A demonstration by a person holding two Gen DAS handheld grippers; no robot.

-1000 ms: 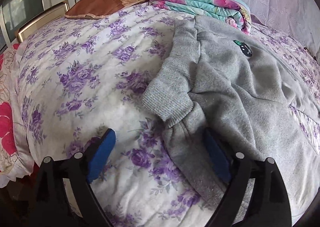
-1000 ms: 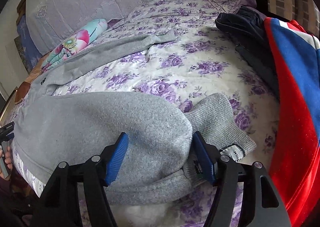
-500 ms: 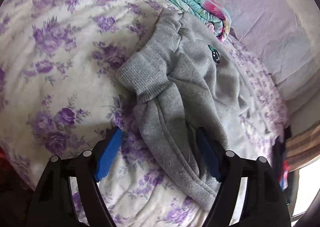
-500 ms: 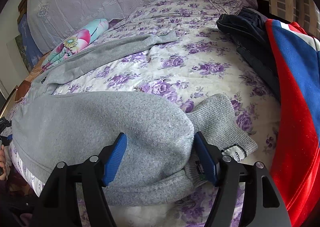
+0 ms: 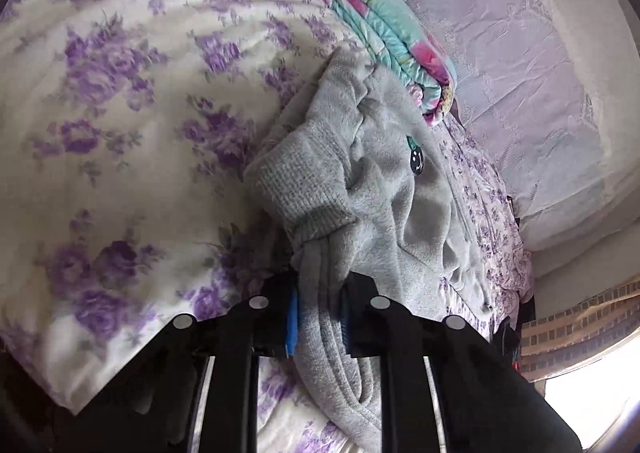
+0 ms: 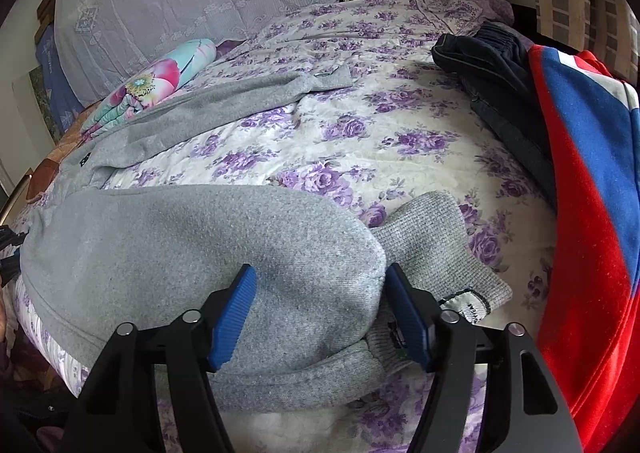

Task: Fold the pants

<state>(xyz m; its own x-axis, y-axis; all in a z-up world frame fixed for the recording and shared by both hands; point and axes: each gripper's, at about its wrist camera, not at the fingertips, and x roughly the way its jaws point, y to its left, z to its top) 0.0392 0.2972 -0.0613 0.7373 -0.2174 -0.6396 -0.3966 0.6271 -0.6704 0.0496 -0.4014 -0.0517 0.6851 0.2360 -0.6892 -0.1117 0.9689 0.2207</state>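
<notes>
Left gripper (image 5: 318,317): clenched on the waist edge of the grey pants (image 6: 192,245).
Pants: spread on the floral bed (image 6: 360,157), legs apart, no fold yet.
Right gripper (image 6: 320,309): closing around the near leg end, not yet gripping.

1. The left wrist camera sat close behind the left gripper (image 5: 318,317), looking steeply down over the bed (image 5: 120,157) toward the folded quilt (image 5: 384,33).
2. The right wrist camera looked down past the right gripper (image 6: 320,309), across the bed.
3. Both views shared the grey pants (image 5: 360,189) and the quilt.
</notes>
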